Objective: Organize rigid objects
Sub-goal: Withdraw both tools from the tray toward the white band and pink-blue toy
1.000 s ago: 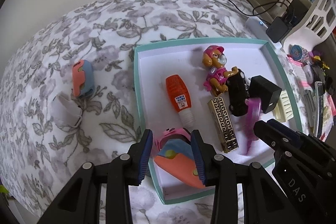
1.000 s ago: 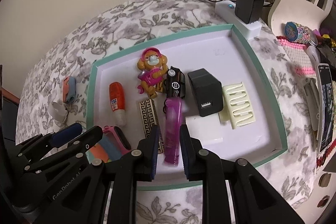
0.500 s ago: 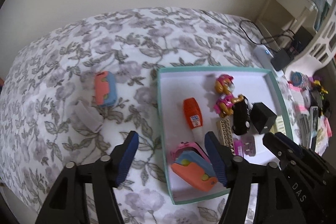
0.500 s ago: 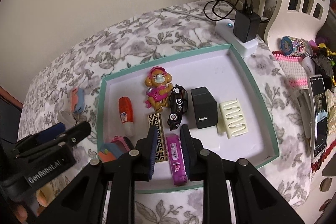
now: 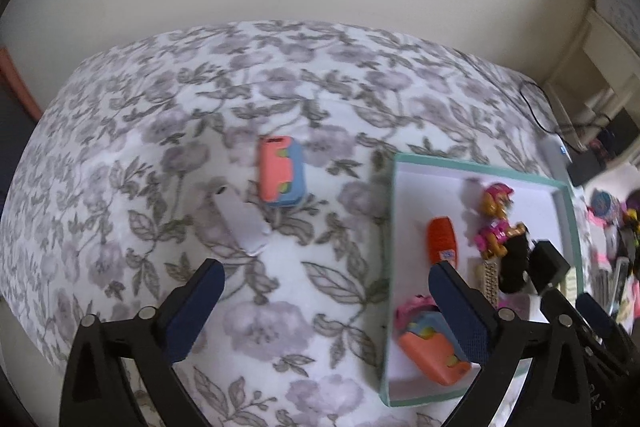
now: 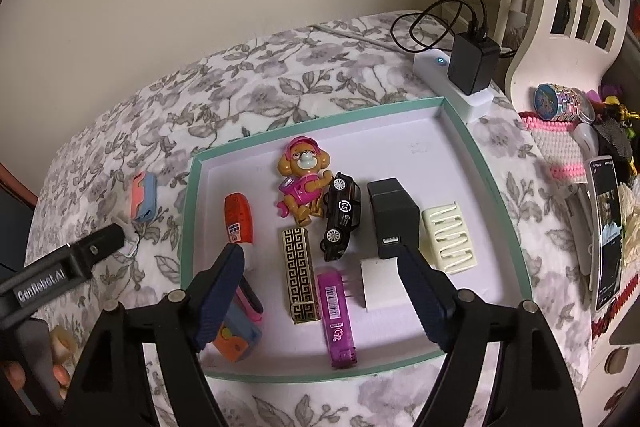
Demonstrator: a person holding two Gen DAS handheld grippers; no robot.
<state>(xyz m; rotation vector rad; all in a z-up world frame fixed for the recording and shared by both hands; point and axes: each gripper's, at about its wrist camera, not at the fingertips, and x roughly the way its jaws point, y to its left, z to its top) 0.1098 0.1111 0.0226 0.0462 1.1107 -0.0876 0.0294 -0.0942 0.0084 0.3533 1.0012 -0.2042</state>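
**Both grippers empty and wide; two items left outside the tray**

Bedspread [image 5: 280,107], floral, carries everything. Teal-rimmed tray [image 6: 496,203] sits toward its right side, holding most of the rigid items.

Change since a second ago: the left gripper [image 5: 324,311] was closed around the orange-and-blue toy [image 5: 434,355] at the tray's near-left corner; now its jaws stand wide apart, nothing between them, and it has swung left over bare bedspread. The right gripper [image 6: 320,291] had the purple lighter [image 6: 338,315]; that now lies flat by the tray's near edge, beside the gold-patterned case [image 6: 298,275], and these jaws are spread wide and empty too.

Judgement: both placements done. Still outside, near the tray's left edge: the orange-and-blue case [image 5: 280,177] and, just beside it, a white piece [image 5: 242,219]. The left gripper faces them; probably next.
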